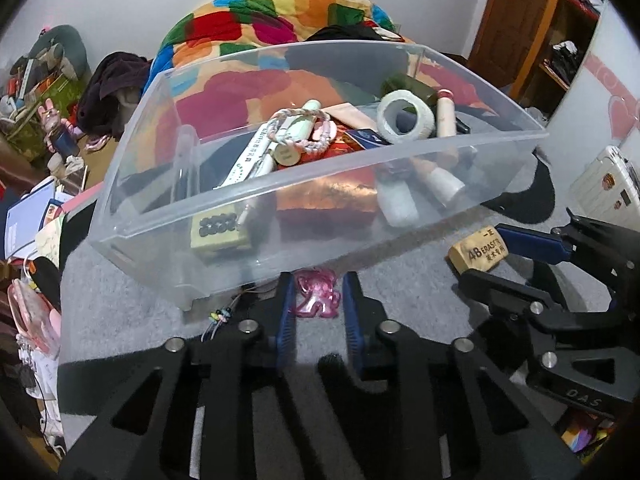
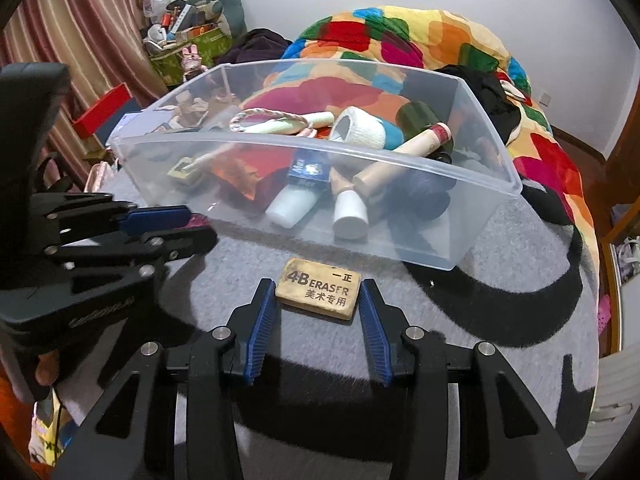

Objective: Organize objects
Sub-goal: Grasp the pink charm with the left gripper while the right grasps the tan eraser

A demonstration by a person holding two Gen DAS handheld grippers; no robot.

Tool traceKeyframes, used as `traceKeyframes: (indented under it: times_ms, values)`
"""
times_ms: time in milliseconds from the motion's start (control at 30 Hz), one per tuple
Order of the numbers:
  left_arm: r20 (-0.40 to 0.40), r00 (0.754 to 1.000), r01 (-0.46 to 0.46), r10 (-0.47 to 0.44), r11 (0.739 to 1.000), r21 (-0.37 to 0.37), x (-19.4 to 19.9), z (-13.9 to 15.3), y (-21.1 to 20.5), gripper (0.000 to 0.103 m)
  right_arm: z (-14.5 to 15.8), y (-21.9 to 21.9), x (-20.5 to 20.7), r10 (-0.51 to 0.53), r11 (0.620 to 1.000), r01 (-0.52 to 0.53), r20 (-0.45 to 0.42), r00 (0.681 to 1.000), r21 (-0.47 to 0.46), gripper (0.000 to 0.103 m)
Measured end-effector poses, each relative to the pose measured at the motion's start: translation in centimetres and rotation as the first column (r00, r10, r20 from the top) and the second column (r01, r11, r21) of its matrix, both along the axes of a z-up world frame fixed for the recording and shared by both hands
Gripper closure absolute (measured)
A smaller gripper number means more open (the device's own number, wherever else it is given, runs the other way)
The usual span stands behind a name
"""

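A clear plastic bin stands on the grey blanket, filled with tubes, a tape roll, a bracelet and boxes. A pink translucent clip lies on the blanket in front of the bin, between the fingers of my left gripper, which is open around it. A tan 4B eraser lies on the blanket between the fingers of my right gripper, which is open with its pads close to the eraser's ends.
A beaded string lies left of the left gripper by the bin's corner. A colourful quilt is piled behind the bin. Clutter and books sit at the left. A white suitcase stands at the right.
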State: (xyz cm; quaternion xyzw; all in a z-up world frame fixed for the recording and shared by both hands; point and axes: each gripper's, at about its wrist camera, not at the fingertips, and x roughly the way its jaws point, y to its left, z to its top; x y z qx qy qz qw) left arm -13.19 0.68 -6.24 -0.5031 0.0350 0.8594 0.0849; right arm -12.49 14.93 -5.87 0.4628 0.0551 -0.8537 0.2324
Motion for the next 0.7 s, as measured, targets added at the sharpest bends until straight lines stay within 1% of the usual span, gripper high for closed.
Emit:
traceKeyframes:
  times_ms: [200,300,367,567,700]
  values:
    - [-0.029,1.000,0.009,-0.010,1.000,-0.019,1.0,0.3,0.2,0.081,0.4,0.1,1.0,0.012,1.000,-0.013,-0.008,1.000,-0.023,0.064]
    - [-0.057,0.998,0.000,-0.001,1.000,-0.014,1.8,0.9,0.1,0.081,0.7,0.3,1.4,0.013,1.000,-0.014,-0.021,1.000,-0.028,0.064]
    - [-0.077,0.997,-0.010,0.010,1.000,0.003,2.4,1.5,-0.2,0.081,1.0,0.4,1.6,0.014,0.999,-0.015,-0.032,0.999,-0.033,0.064]
    - [-0.150,0.989,-0.012,0.018,0.999,0.037,3.5,4.5,-0.2,0.081,2.7,0.7,1.6,0.005,0.998,-0.009,-0.071,0.997,-0.059,0.064]
    - [-0.224,0.974,-0.006,0.023,0.997,0.075,4.3,7.2,-0.2,0.081,4.2,0.9,1.2,-0.007,0.997,-0.002,-0.098,0.995,-0.083,0.064]
